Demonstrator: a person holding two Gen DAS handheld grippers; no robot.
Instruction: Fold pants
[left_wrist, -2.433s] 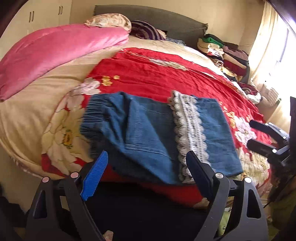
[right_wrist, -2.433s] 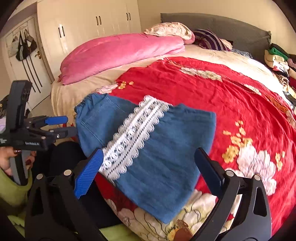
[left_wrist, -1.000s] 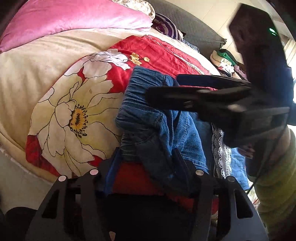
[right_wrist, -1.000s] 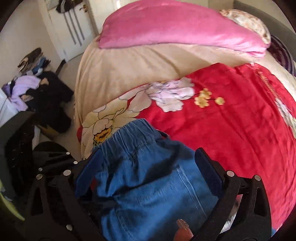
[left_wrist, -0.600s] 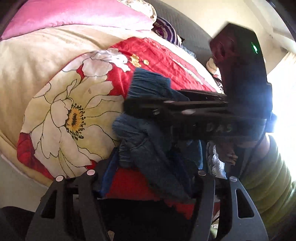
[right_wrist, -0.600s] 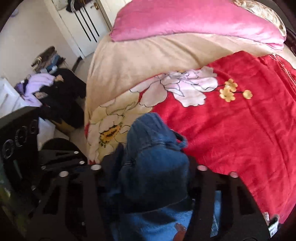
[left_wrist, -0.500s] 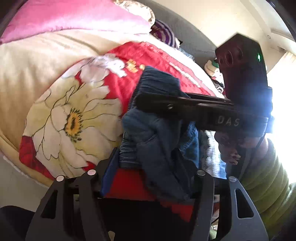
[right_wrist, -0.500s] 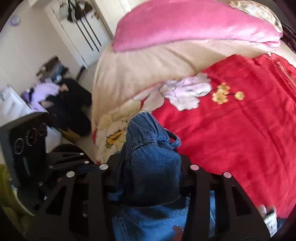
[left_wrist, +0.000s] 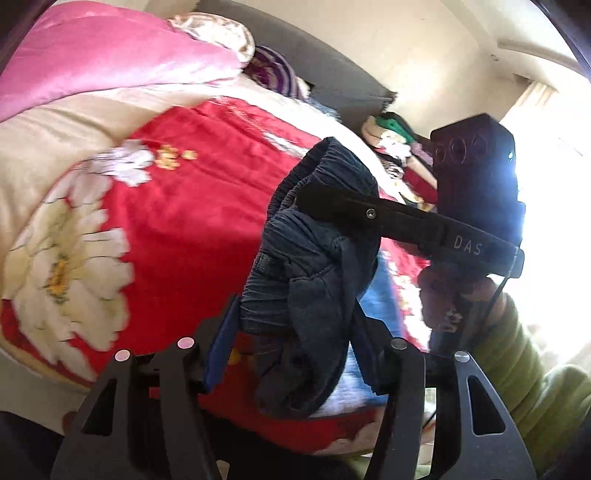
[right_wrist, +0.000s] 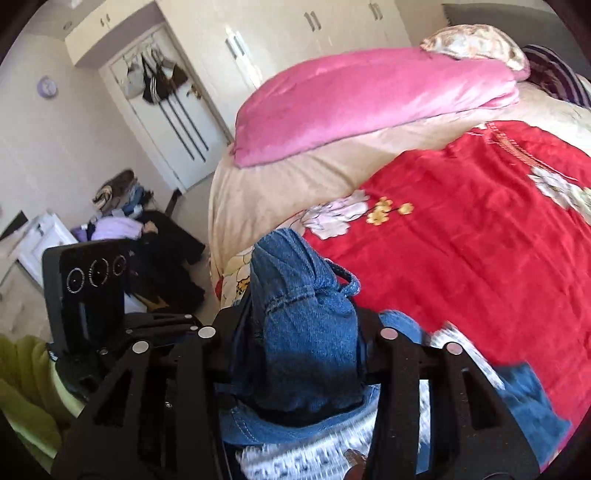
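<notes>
The blue denim pants (left_wrist: 314, 258) with white lace trim hang bunched above the red flowered bedspread (left_wrist: 177, 206). My left gripper (left_wrist: 291, 332) is shut on the near part of the waistband. My right gripper (right_wrist: 303, 332) is shut on another part of the waistband (right_wrist: 295, 280), and it shows in the left wrist view (left_wrist: 332, 199) pinching the elastic edge further up. The lace trim (right_wrist: 314, 454) and the rest of the pants trail below the right gripper, blurred.
A pink quilt (right_wrist: 369, 99) and pillows (right_wrist: 476, 48) lie at the bed's far side. Stacked clothes (left_wrist: 391, 140) sit by the headboard. A wardrobe (right_wrist: 258, 44), a door, and a clothes pile (right_wrist: 118, 221) on the floor stand left of the bed.
Both grippers closed on the waistband end and lifted it off the bedspread. The pants now hang bunched between them, higher and further over the bed than half a second ago.
</notes>
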